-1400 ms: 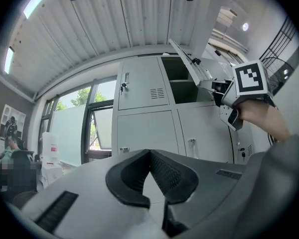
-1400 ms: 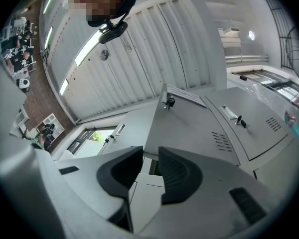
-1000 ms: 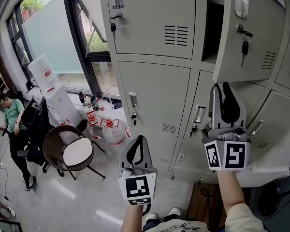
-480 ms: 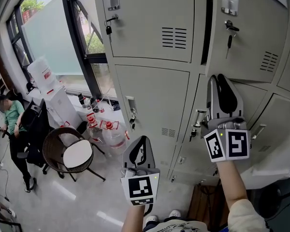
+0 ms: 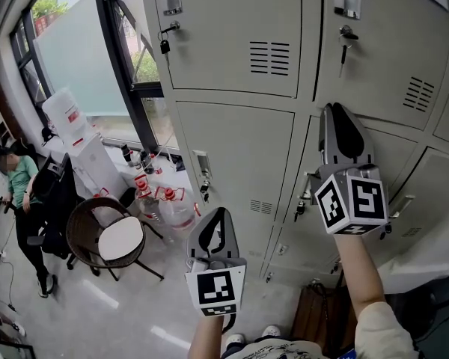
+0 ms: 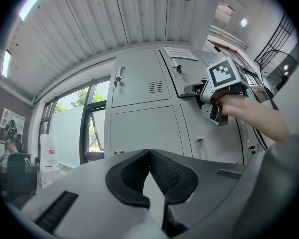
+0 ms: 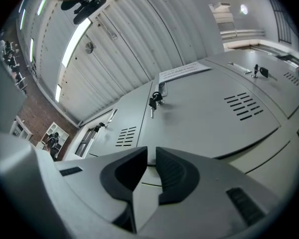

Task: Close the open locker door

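The grey locker door (image 5: 382,51) at the upper right lies flush with its neighbours, a key (image 5: 346,40) hanging in its lock. My right gripper (image 5: 331,109) points up at the door's lower edge, tips against the locker front. Its jaws are closing to a narrow slit with nothing between them. In the right gripper view (image 7: 151,153) the door (image 7: 209,118) and key (image 7: 154,101) fill the space ahead. My left gripper (image 5: 217,214) hangs lower, apart from the lockers, shut and empty. The left gripper view (image 6: 149,156) shows the right gripper (image 6: 189,88) at the door (image 6: 187,66).
More shut lockers surround the door, one with a handle (image 5: 202,167) at centre. At left stand a window, a water dispenser (image 5: 67,114), a round wicker chair (image 5: 105,238), bottles (image 5: 161,197) on the floor and a seated person (image 5: 19,178). A brown bag (image 5: 318,320) lies below.
The upper right door swung from wide open to flush with the locker front. My right gripper followed it up and forward, and its jaws narrowed. The left gripper barely moved.
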Action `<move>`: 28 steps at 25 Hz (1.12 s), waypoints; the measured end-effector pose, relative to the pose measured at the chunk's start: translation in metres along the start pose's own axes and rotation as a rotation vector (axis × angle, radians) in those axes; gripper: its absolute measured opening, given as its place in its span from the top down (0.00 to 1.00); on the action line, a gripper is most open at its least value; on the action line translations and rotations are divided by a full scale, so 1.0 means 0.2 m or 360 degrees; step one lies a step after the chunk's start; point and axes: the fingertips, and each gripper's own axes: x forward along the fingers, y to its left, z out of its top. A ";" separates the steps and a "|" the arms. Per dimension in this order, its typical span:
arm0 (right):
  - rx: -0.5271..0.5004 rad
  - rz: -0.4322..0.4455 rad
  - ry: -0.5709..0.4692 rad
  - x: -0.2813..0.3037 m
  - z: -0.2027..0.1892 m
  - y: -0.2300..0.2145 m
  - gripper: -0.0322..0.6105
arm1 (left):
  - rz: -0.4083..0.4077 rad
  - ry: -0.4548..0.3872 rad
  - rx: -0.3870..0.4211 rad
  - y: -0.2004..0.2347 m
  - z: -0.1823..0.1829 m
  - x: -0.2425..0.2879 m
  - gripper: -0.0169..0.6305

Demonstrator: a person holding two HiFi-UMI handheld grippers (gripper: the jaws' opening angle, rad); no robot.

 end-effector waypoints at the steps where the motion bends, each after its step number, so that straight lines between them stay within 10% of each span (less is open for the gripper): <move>1: 0.0001 -0.0005 0.0011 0.01 -0.01 -0.01 0.90 | 0.0000 0.0000 0.0001 0.00 0.00 0.01 0.97; 28: 0.0034 -0.0001 0.0136 0.00 -0.08 -0.01 0.95 | -0.0060 -0.0005 -0.0018 -0.01 -0.01 0.08 0.97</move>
